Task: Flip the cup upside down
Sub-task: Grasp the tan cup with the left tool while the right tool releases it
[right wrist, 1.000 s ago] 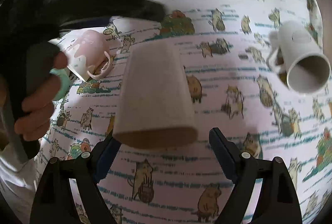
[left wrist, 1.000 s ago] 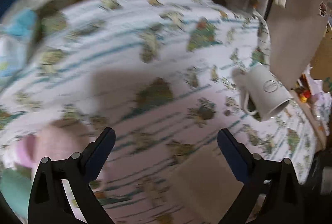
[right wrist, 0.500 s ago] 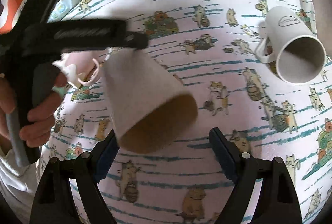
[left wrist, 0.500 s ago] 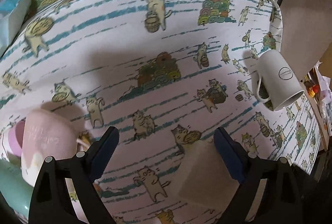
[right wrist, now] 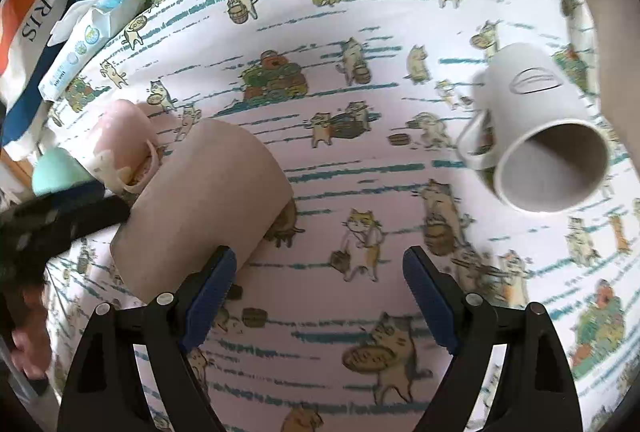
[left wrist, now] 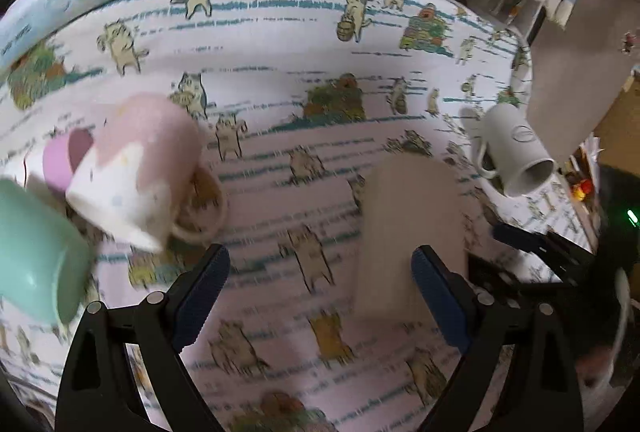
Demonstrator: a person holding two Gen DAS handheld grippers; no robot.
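A table covered in a white cloth (right wrist: 360,159) printed with cartoon cats and teal stripes fills both wrist views. From the right wrist view, going left to right: at ten o'clock near the far edge lies a pale blue soft pack of wipes (right wrist: 92,43). Below it, at nine o'clock, a mint green cup (right wrist: 56,171) and a pink and white ceramic mug (right wrist: 120,143) with a loop handle sit close together; whether they touch cannot be told. Just right of them stands the task's thing, a plain beige paper cup (right wrist: 204,199), tilted, its narrow closed end toward the camera and its mouth turned away. The left gripper (left wrist: 316,296) reaches in beside it; its blue-padded jaws are spread wide and hold nothing, and in its own view the paper cup is at four o'clock, by the right-hand pad. The right gripper (right wrist: 316,296) is likewise spread wide and empty, with bare cloth between its jaws. At two o'clock a tall white ceramic mug (right wrist: 536,135) with a handle and an oval logo appears to lie on its side, its mouth toward the camera.

The likely trouble: the paper cup looks light and thin-walled, so a hard squeeze could crush it, and a glancing touch could tip it or send it rolling into the pink mug.
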